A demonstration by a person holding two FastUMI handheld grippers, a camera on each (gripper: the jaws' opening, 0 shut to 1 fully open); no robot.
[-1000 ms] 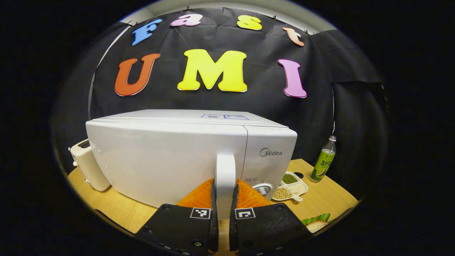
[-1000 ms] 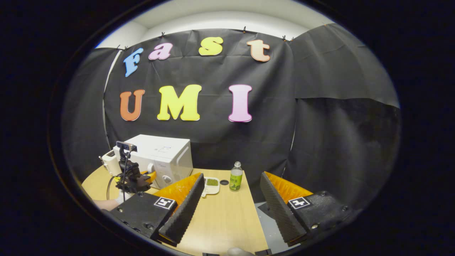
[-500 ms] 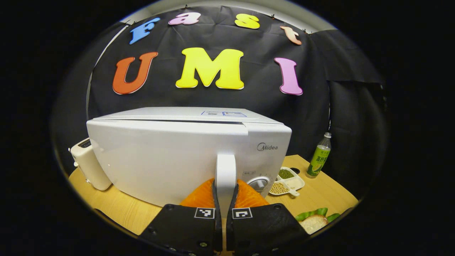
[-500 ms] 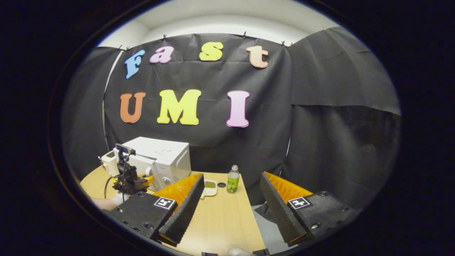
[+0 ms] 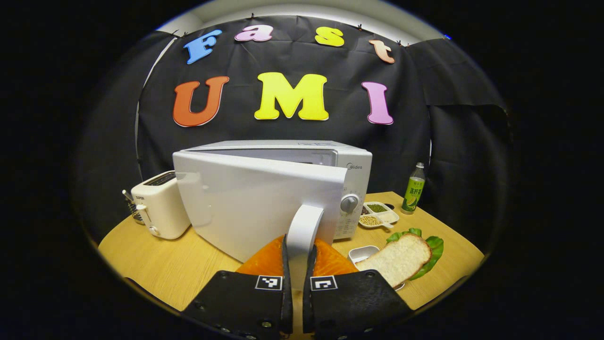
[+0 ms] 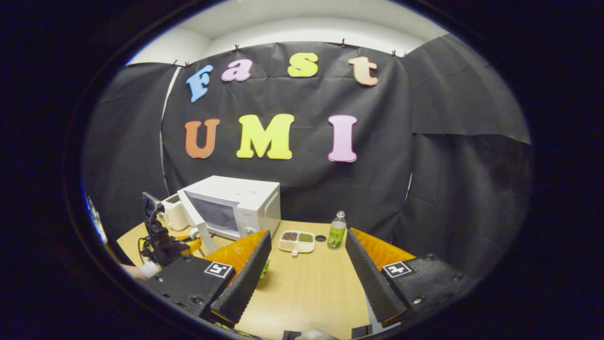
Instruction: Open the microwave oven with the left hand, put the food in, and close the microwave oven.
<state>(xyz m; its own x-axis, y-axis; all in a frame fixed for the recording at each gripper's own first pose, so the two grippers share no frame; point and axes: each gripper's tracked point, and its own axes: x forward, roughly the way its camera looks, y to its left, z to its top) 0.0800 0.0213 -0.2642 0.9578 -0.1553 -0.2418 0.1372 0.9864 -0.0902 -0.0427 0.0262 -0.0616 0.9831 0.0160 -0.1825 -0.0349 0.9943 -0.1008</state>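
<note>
The white microwave [image 5: 351,165] stands on the wooden table [image 5: 188,271] with its door [image 5: 255,203] swung partly out. My left gripper [image 5: 298,264] is shut on the door's upright white handle [image 5: 304,226]. A slice of bread [image 5: 398,257] on green lettuce lies on the table to the right of the handle. In the right gripper view the microwave [image 6: 240,203] shows its dark cavity behind the open door [image 6: 197,224], with the left gripper [image 6: 172,243] at the door's edge. My right gripper [image 6: 306,278] is open over the table, holding nothing.
A white toaster [image 5: 158,205] stands left of the microwave. A divided dish of beans [image 5: 377,215] and a green bottle [image 5: 413,189] sit to its right, and a small white dish [image 5: 363,252] lies by the bread. The table's right edge [image 6: 363,302] runs under my right gripper.
The microwave door has swung from shut to partly open, pulled by my left gripper on the handle. The bread and lettuce have come into the left gripper view. The right gripper stays open.
</note>
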